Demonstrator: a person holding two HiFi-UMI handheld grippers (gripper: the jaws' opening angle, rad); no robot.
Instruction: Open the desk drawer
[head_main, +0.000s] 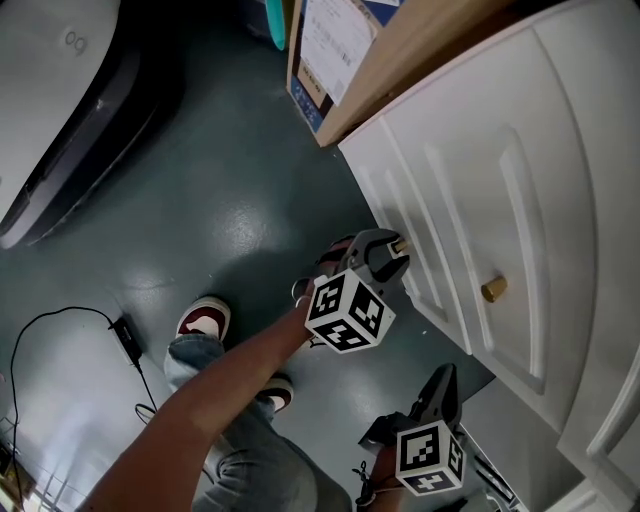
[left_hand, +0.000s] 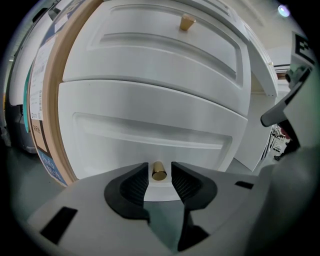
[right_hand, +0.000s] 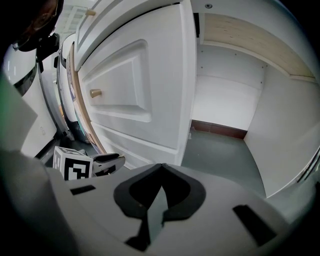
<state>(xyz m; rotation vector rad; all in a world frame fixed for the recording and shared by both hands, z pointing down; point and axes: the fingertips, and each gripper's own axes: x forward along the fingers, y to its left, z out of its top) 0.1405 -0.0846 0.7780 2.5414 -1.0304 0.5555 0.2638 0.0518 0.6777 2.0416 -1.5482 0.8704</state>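
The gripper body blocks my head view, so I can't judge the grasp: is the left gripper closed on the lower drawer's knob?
Observer: Not clamped. In the left gripper view the brass knob stands between the open jaws of the left gripper, with a slim gap on each side.
Operator: And the right gripper?
Observer: The right gripper has its jaws together on nothing. It points at the open recess beside the drawer unit.

Two grippers, two drawer fronts, two brass knobs (one on each).
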